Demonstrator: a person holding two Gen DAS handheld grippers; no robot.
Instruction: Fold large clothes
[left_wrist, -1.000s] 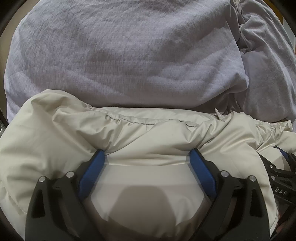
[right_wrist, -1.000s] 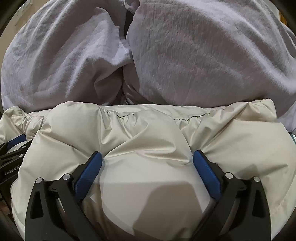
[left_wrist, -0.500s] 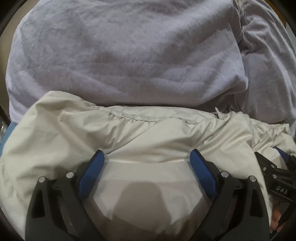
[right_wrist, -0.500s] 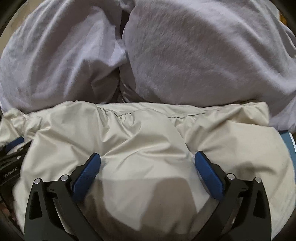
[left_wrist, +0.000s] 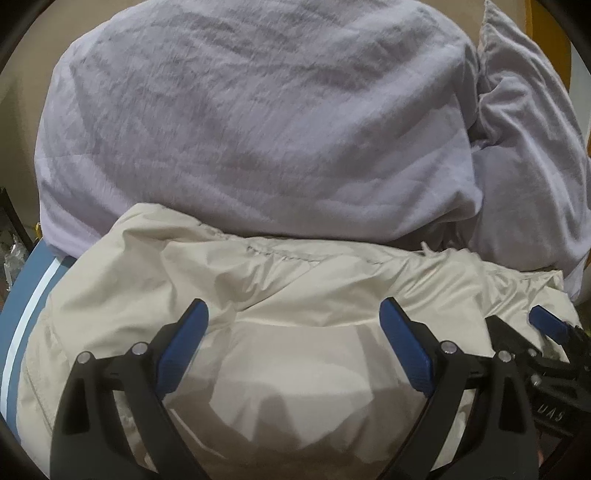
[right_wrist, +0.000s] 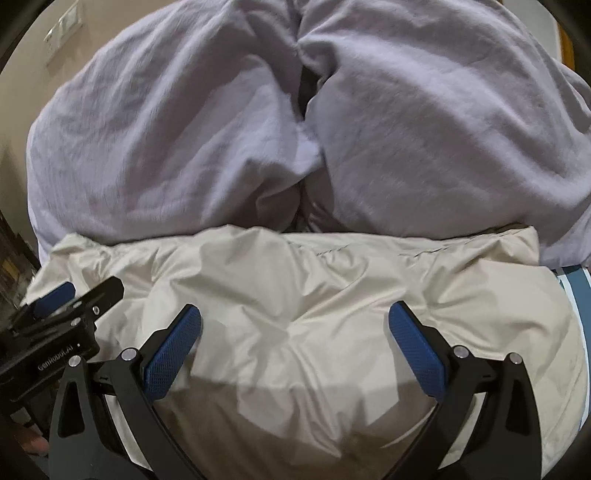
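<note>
A cream puffy jacket lies bunched in front of me on the bed; it also shows in the right wrist view. My left gripper is open, its blue pads spread wide over the jacket's fabric, which bulges between them. My right gripper is open the same way over the jacket's right part. Each gripper shows at the other view's edge: the right gripper beside the left, the left gripper beside the right.
A big lilac duvet is heaped right behind the jacket, and in the right wrist view it splits into two mounds. A blue sheet with a white stripe shows at the left edge and at the right edge.
Both grippers have drawn back and up a little from the jacket. More of the blue sheet shows at the sides. The jaws stay wide open.
</note>
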